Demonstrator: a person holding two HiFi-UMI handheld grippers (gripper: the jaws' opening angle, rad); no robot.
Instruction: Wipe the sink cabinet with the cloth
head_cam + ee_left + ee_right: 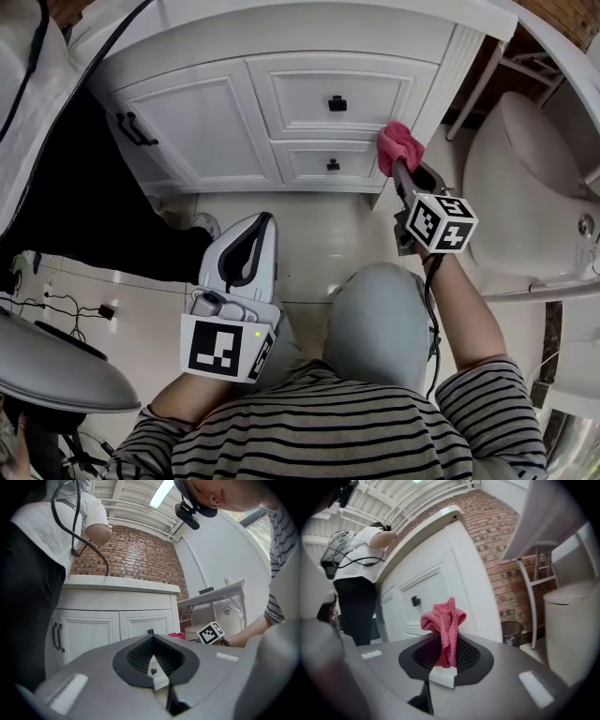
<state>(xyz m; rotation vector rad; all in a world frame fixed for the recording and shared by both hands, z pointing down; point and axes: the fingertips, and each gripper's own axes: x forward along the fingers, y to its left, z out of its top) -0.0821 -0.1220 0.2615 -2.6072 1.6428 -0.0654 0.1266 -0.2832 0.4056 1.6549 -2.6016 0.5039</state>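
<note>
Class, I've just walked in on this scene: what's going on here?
A person holds a tool in each hand. The right tool is shut on a pink cloth, held up at the right front corner of the white sink cabinet, beside the lower drawer. The left tool is shut and empty, held low, apart from the cabinet.

cloth (398, 143) at the right corner of the sink cabinet (202, 127); toilet (525, 169) to its right

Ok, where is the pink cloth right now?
The crumpled pink cloth is clamped in the right claw, upper right in the head view, at the white sink cabinet's right front corner.
</note>
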